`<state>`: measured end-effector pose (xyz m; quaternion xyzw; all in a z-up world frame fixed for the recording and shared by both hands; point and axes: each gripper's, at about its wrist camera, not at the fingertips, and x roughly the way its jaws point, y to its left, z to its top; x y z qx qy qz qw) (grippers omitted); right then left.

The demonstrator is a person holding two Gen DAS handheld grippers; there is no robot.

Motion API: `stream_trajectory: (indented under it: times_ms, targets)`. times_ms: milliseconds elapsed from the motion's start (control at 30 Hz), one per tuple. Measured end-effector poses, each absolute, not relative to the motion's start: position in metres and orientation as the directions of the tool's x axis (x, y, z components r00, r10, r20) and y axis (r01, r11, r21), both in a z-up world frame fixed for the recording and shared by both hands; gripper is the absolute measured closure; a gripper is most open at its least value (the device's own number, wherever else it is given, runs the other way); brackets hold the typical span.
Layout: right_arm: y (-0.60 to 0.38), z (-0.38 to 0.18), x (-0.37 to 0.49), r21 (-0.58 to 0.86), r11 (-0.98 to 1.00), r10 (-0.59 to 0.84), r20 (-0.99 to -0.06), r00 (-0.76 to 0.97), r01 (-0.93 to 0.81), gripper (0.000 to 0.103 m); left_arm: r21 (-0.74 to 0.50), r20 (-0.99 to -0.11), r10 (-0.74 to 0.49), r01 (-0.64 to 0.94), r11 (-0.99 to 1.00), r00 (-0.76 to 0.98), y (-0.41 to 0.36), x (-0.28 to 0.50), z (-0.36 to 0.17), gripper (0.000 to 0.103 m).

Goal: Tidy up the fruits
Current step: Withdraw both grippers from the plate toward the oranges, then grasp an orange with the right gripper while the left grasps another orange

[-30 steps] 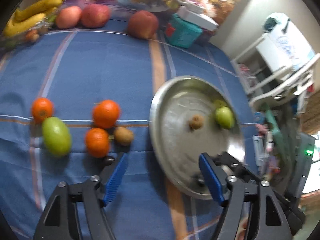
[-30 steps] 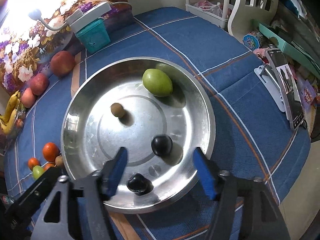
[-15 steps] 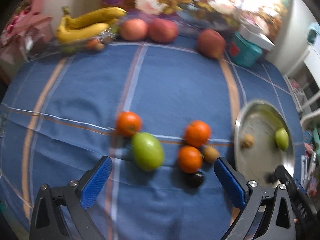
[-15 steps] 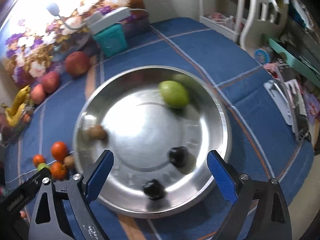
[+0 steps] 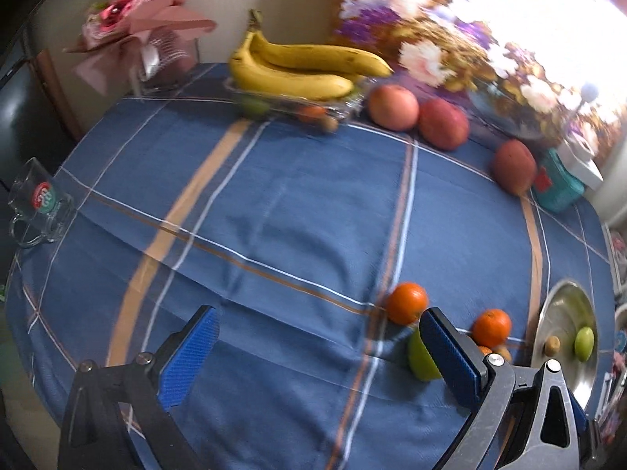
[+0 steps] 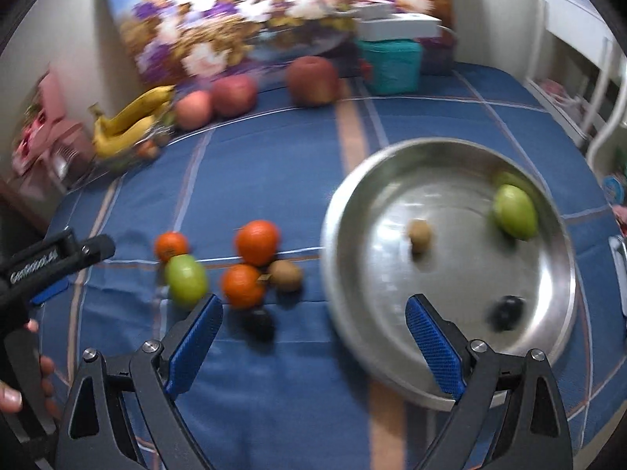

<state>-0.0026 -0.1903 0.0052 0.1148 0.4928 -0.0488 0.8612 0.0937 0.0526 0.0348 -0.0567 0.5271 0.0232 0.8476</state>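
A steel plate on the blue cloth holds a green fruit, a kiwi and a dark plum. Left of it lie three oranges, a green fruit, a kiwi and a dark plum. My right gripper is open and empty, above the cloth between plum and plate. My left gripper is open and empty over bare cloth; its right finger covers part of the green fruit. The plate shows at far right.
At the back stand bananas in a clear tray, three red apples, a teal box and a flower picture. A glass mug lies at the left table edge. The left gripper's body shows in the right view.
Both views have swung left. The plate has slid toward the right edge in each, and the loose fruits now sit right of the left gripper. Both grippers stay open.
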Motion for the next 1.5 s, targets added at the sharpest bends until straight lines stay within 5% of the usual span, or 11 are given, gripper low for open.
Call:
stream_trajectory:
  times_ms: [667, 800, 933, 1167, 1333, 1400, 1500]
  targets:
    - [-0.155, -0.009, 0.063, 0.090, 0.989, 0.024, -0.876, 0.481, 0.116, 0.009, -0.271, -0.902, -0.255, 0.002, 0.963, 0.348, 0.026, 0.145, -0.007, 0.000]
    - [-0.157, -0.023, 0.076, 0.068, 0.989, 0.003, -0.894, 0.448, 0.130, 0.036, -0.244, -0.919, -0.232, 0.001, 0.970, 0.320, 0.018, 0.151, -0.018, 0.000]
    - [-0.161, -0.037, 0.084, 0.074, 0.987, 0.008, -0.910, 0.415, 0.143, 0.041, -0.247, -0.929, -0.233, -0.011, 0.969, 0.287, 0.014, 0.154, -0.029, 0.002]
    - [-0.164, -0.042, 0.085, 0.100, 0.981, 0.024, -0.913, 0.408, 0.165, 0.064, -0.274, -0.928, -0.267, 0.011, 0.962, 0.261, 0.005, 0.153, -0.032, 0.023]
    - [-0.163, -0.036, 0.080, 0.111, 0.980, 0.031, -0.908, 0.419, 0.167, 0.064, -0.296, -0.921, -0.290, 0.015, 0.955, 0.259, 0.001, 0.152, -0.029, 0.044]
    - [-0.164, -0.032, 0.078, 0.120, 0.979, 0.040, -0.905, 0.424, 0.165, 0.064, -0.306, -0.917, -0.299, 0.015, 0.952, 0.263, 0.002, 0.150, -0.027, 0.064]
    - [-0.163, -0.024, 0.074, 0.124, 0.979, 0.041, -0.898, 0.439, 0.163, 0.064, -0.314, -0.911, -0.304, 0.007, 0.949, 0.280, 0.007, 0.148, -0.019, 0.065]
